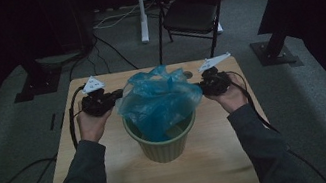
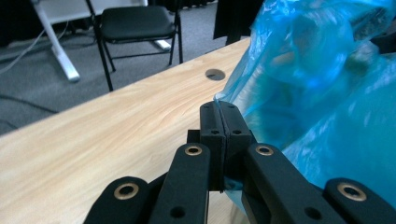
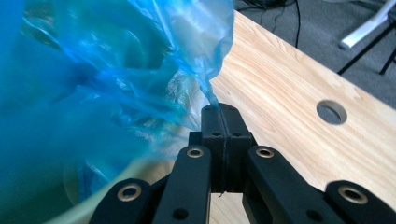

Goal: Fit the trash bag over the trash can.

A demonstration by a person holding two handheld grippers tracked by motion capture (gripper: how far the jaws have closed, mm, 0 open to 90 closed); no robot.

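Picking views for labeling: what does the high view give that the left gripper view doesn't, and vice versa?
High view alone: the green bin, both hands, and the right gripper at the blue bag opposite the left gripper.

Left gripper view alone: close detail of its jaws pressed shut on a thin edge of bag film.

Shared: the blue bag, wooden table, its round hole and the black chair.

Dim and murky from above, corners sinking to black. Brighter and evenly lit through both gripper views, though soft and blurred across the near blue bag (image 3: 93, 93).
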